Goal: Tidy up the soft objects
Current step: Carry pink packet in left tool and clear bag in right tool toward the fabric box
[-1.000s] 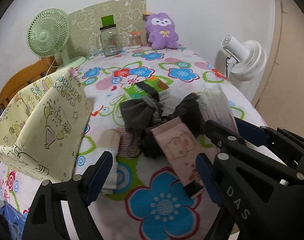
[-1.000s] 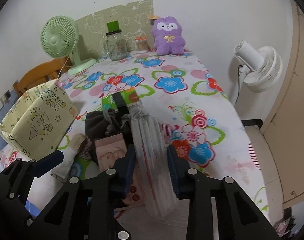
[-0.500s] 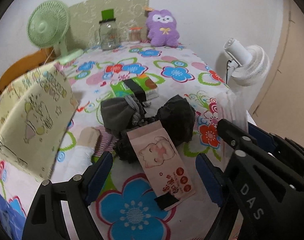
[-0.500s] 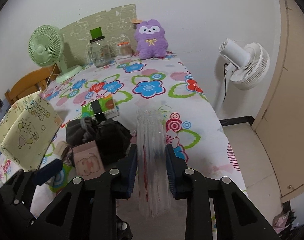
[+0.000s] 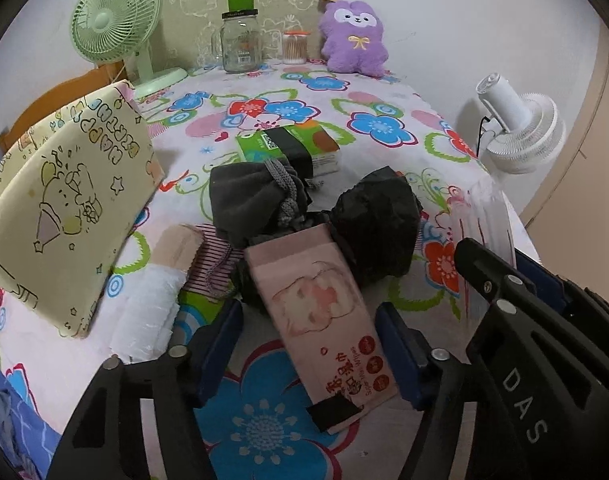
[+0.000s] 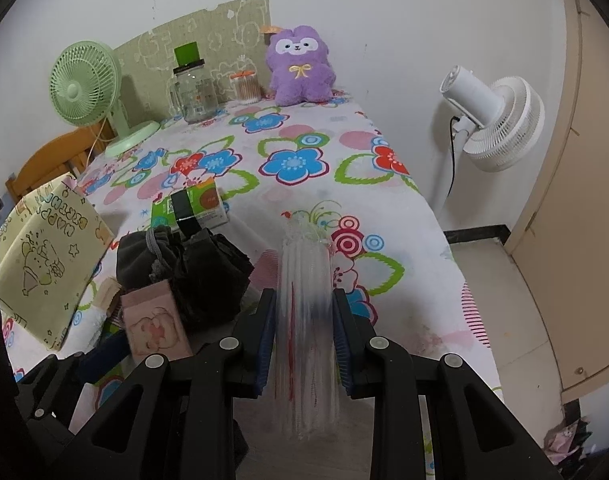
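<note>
A pink tissue pack [image 5: 324, 320] lies on the flowered tablecloth [image 5: 264, 420], leaning on a black bundle [image 5: 376, 220] and a grey drawstring pouch [image 5: 252, 200]. My left gripper [image 5: 306, 316] straddles the pack and its jaws are closing; a gap still shows at the left pad. My right gripper [image 6: 304, 336] is shut on a clear plastic packet [image 6: 304, 280], held just above the table's near edge. That packet [image 5: 488, 220] also shows at the right of the left wrist view. A striped cloth [image 5: 212, 264] and a white padded packet [image 5: 148, 320] lie left of the pile.
A yellow cartoon-print bag [image 5: 64, 208] stands at the left. Behind the pile lies a green tissue pack [image 5: 288, 148]. A purple plush [image 5: 352, 40], glass jar [image 5: 240, 40] and green fan [image 5: 112, 20] line the far wall. A white fan [image 6: 492, 120] stands beyond the right edge.
The left gripper's jaws have narrowed around the pink pack and it has sunk closer to it. The right gripper keeps its hold on the clear packet.
</note>
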